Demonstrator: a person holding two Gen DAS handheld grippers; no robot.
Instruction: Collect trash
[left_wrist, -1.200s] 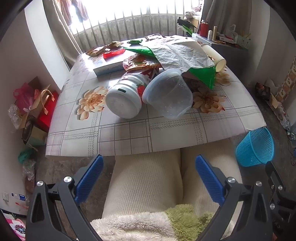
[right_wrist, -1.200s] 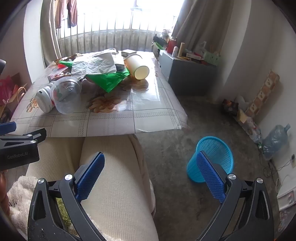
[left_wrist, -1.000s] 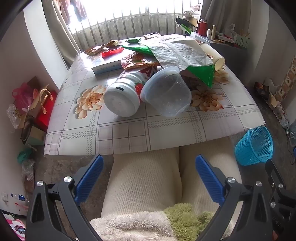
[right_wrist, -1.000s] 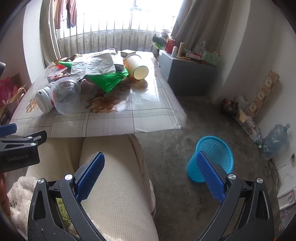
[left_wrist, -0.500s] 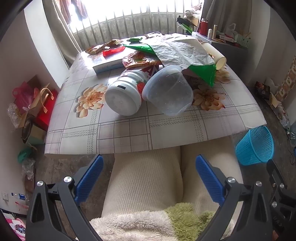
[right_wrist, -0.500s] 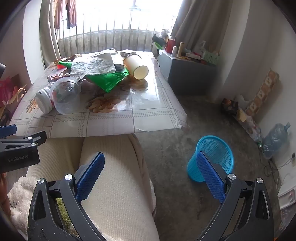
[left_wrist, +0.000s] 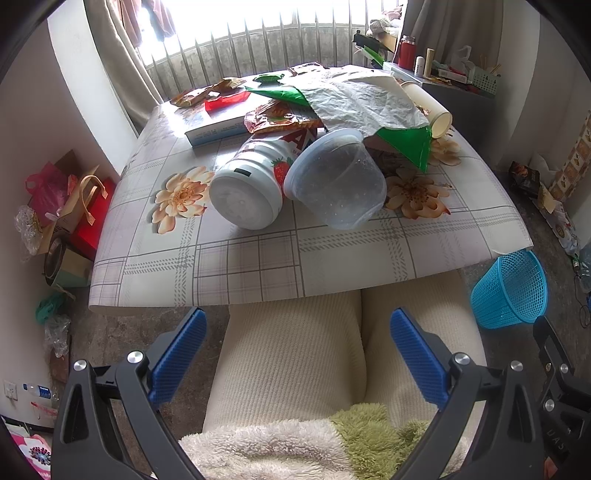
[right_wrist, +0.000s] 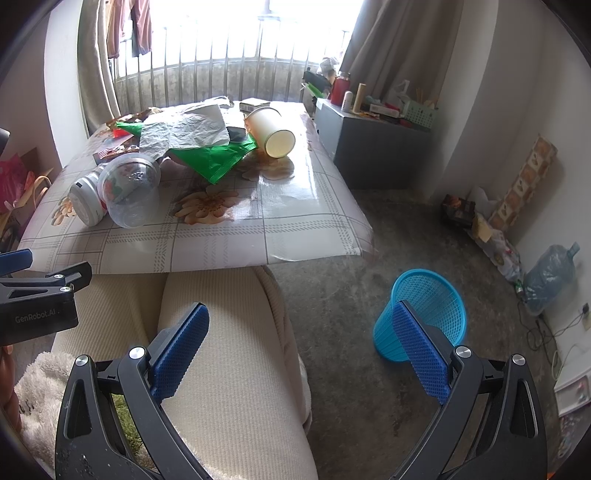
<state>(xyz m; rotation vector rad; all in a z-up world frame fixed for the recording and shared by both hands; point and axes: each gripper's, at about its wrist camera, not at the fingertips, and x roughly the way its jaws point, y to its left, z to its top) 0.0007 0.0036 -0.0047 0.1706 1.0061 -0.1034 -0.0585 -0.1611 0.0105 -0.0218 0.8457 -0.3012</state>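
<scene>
Trash covers one table; one blue basket stands near.

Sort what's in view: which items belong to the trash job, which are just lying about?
Job:
- clear plastic tub
- white strawberry-label jar
- crumpled white paper
- green plastic wrapper
- tipped cream paper cup
- blue mesh wastebasket

Lying about:
- grey cabinet
- big water bottle

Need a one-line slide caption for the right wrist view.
Open right gripper held above the person's lap, facing a trash-strewn table and a blue basket on the floor.
</scene>
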